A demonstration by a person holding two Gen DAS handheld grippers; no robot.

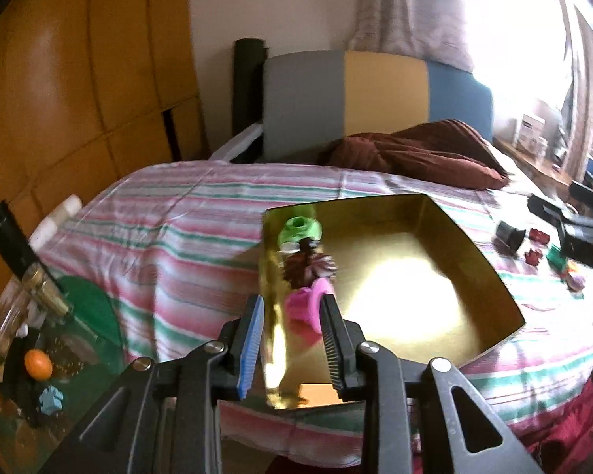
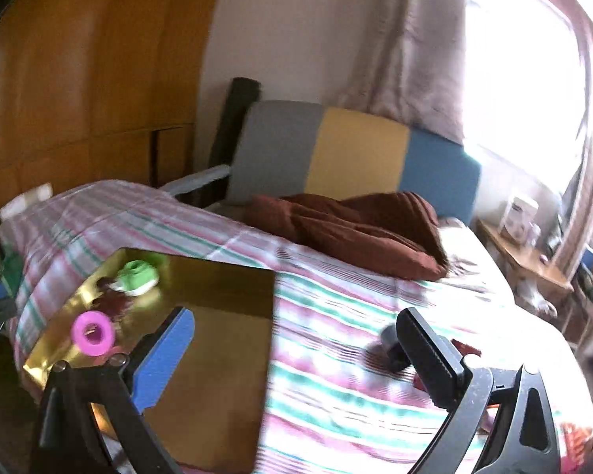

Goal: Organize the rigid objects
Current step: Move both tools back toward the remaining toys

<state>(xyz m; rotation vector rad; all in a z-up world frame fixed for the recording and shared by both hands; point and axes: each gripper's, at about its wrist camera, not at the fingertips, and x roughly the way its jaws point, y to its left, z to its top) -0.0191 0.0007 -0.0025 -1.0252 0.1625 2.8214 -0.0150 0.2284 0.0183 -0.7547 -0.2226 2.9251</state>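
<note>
Our left gripper [image 1: 292, 339], low in the centre of its own view, has its jaws narrowed on the near-left wall of the gold tray [image 1: 490, 272], and the pads look pressed on that thin wall, so we judge it is holding the tray steady on the striped bedspread [image 1: 178, 213]. Our right gripper [image 2: 296, 351] stands wide with nothing between its fingers; in its own view the blue-padded finger crosses the tray at lower left and the black finger sits at lower right over the bedspread.

Three pieces already lie in the tray along its left side: a green ring-shaped piece [image 1: 299, 229] at the far end, a brown and pink spiky piece [image 1: 308, 268] in the middle, and a pink ring-shaped piece [image 1: 308, 304] nearest the left gripper. The rest of the tray floor is bare.

Still out on the bedspread, at the right of the left view, are a small black cup-shaped piece [image 1: 510, 235], a couple of dark red pieces [image 1: 537, 235] and a green one [image 1: 555, 256], partly hidden by the right gripper. We judge the sorting to be roughly half done, with the loose group at the right left to gather.
</note>
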